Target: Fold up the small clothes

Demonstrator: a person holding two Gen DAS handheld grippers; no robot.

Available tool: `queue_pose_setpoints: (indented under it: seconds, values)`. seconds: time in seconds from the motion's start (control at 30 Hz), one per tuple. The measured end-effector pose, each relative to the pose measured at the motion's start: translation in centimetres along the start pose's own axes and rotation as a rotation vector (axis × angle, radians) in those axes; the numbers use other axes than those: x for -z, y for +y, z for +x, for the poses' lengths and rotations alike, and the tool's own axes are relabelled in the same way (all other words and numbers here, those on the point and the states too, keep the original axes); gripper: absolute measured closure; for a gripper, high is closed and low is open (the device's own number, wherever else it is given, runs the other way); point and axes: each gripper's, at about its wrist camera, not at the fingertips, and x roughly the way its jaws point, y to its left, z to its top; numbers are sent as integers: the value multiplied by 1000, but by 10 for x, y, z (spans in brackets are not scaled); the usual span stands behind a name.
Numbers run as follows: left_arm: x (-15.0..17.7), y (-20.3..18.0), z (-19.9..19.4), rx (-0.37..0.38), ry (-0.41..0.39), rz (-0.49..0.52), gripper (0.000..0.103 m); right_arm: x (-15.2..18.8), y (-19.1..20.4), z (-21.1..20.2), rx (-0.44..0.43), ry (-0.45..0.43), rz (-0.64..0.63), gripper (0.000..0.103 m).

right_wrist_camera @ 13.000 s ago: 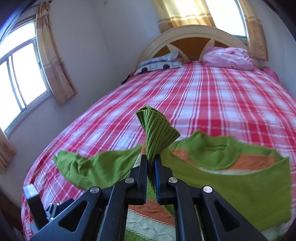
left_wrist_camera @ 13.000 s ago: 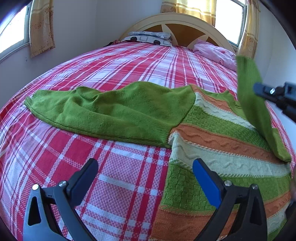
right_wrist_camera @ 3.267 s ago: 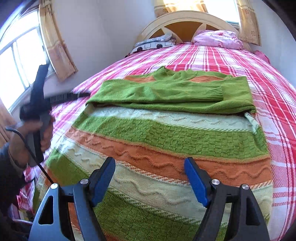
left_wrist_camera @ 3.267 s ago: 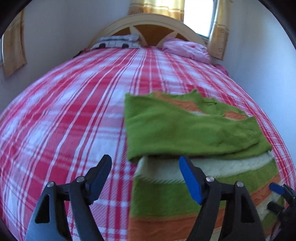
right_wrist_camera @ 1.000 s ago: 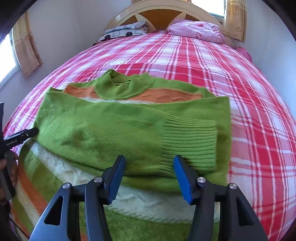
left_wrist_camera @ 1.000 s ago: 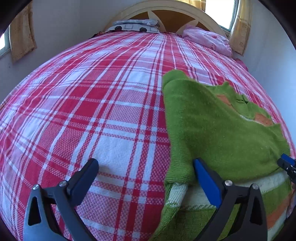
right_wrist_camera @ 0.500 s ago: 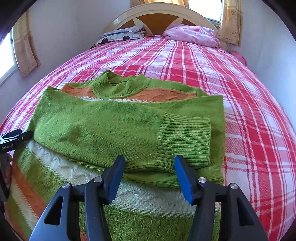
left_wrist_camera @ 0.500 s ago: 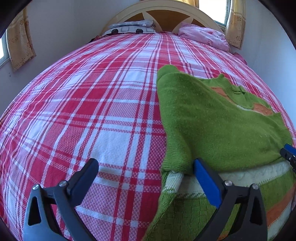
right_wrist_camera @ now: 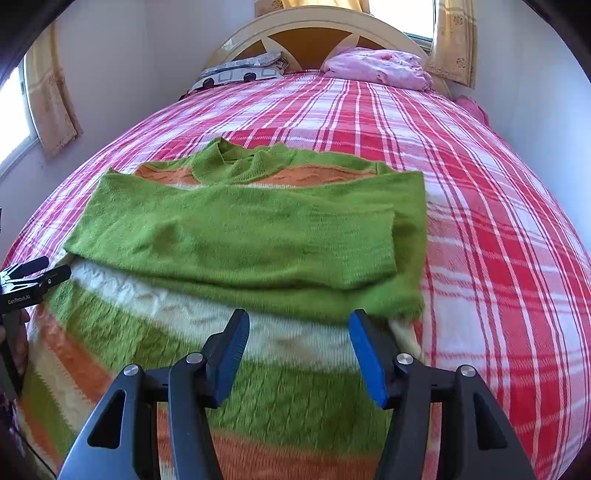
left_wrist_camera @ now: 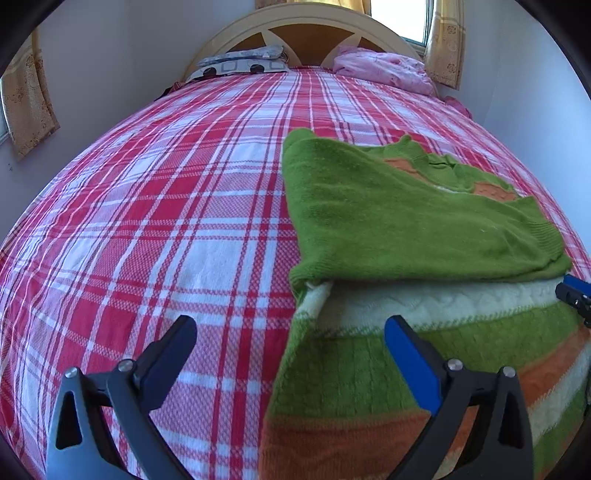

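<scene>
**A:** so where's the thing being folded? all I get is a bed

**B:** it's the knitted sweater with green, orange and cream stripes (right_wrist_camera: pixel 192 339), lying flat on the red-and-white plaid bedspread (left_wrist_camera: pixel 177 206). In the right wrist view it fills the middle and the 7 o'clock corner. Both plain green sleeves (right_wrist_camera: pixel 236 236) are folded across the chest, one on top of the other, and the green collar (right_wrist_camera: pixel 240 166) points to 12 o'clock, toward the cream arched wooden headboard (right_wrist_camera: pixel 314 29)

**A:** and the tongs, holding anything?

**B:** nope. The left gripper (left_wrist_camera: pixel 290 338) has its jaws spread wide with nothing between them, hovering over the sweater's left edge; one finger sits over bare bedspread, the blue-padded one over the knit. The right gripper (right_wrist_camera: pixel 297 332) is also gaping, empty, low over the cream stripe just below the folded sleeves. You can spot its blue tip at 3 o'clock in the left view

**A:** anything else up there?

**B:** a grey patterned pillow (left_wrist_camera: pixel 240 64) and a crumpled pink cloth (left_wrist_camera: pixel 384 70) at 12 o'clock by the headboard, yellow curtains (right_wrist_camera: pixel 454 40) on the windows
</scene>
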Motion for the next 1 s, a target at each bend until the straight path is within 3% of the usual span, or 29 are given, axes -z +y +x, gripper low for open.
queue_pose_setpoints:
  seconds: [0.17,0.4,0.8,1.0]
  values:
    - [16,-2,-25,75,-27,-12,0,21,4,-19,-18,-18,6,45]
    - [57,0,-65,116,-44,33,0,56,12,-42,-26,-10,-11,44]
    - [129,13,-111,128,4,18,0,101,25,-74,-14,-3,-55,37]
    - [162,11,-131,177,47,-3,10,123,32,-89,14,10,-85,35]
